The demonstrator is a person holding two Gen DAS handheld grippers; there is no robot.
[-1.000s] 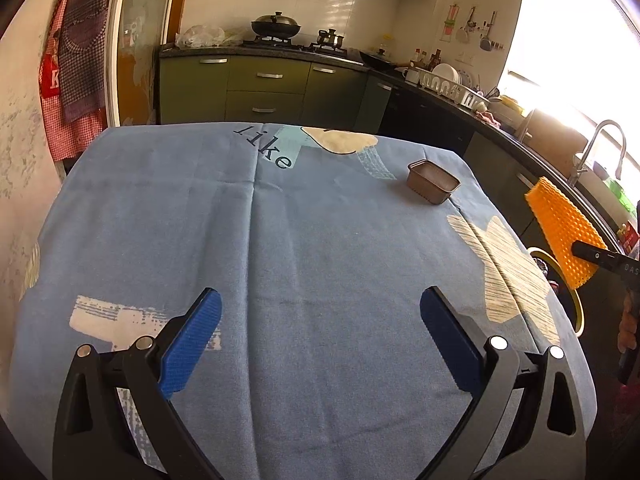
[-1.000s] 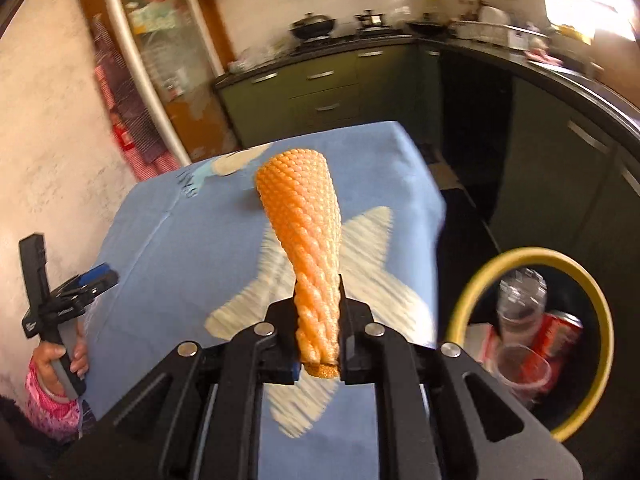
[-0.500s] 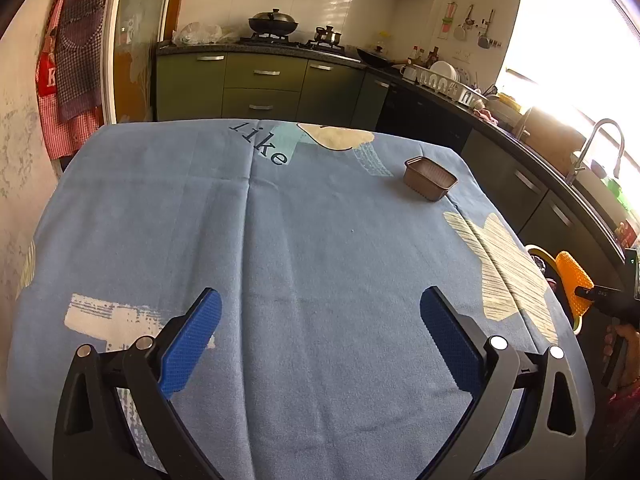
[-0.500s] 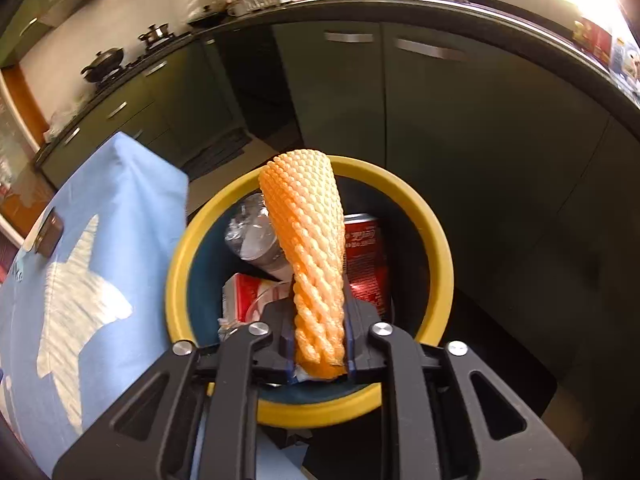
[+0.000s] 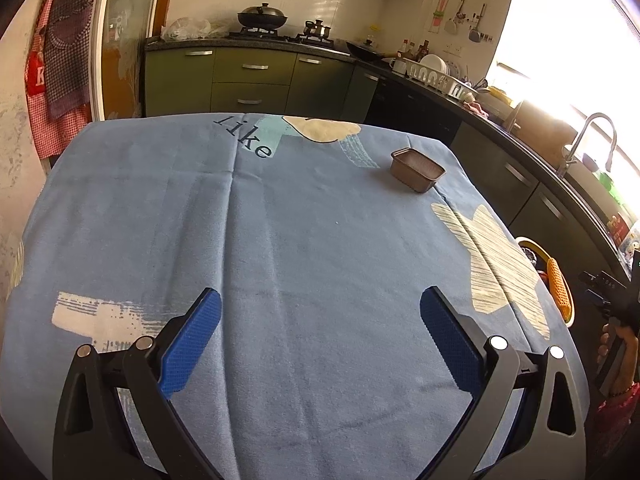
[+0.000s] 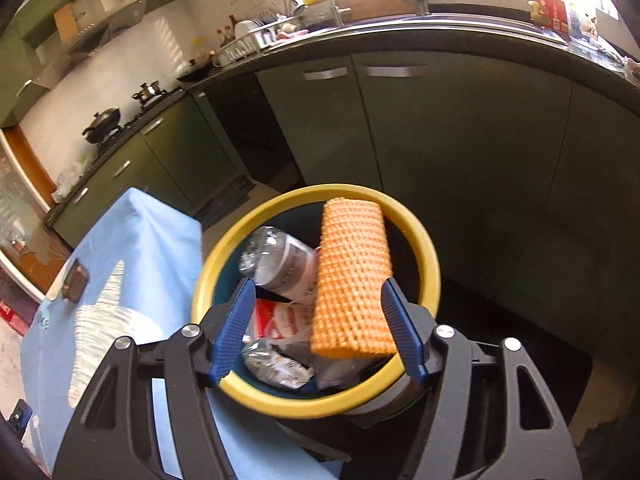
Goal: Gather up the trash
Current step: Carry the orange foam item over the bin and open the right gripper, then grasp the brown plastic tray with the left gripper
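Observation:
My right gripper (image 6: 320, 316) is open above the yellow-rimmed trash bin (image 6: 430, 260). The orange foam net (image 6: 352, 280) lies loose between its blue pads, tilted over the bin's right side. Inside the bin are a clear plastic bottle (image 6: 276, 264), a red and white wrapper (image 6: 276, 316) and a crumpled silver packet (image 6: 276, 364). My left gripper (image 5: 320, 332) is open and empty over the blue tablecloth (image 5: 280, 240). A brown plastic tray (image 5: 417, 169) sits at the table's far right. The bin (image 5: 536, 248) and foam net (image 5: 558, 288) also show in the left wrist view, past the table's right edge.
Green kitchen cabinets (image 6: 440, 128) stand close behind the bin. The table's corner (image 6: 160, 220) is to the bin's left. A counter with stove and pans (image 5: 264, 20) runs behind the table, a sink tap (image 5: 592, 136) at the right.
My right gripper has opened and let go of the orange foam net, which now tips over the bin. The left gripper has stayed still.

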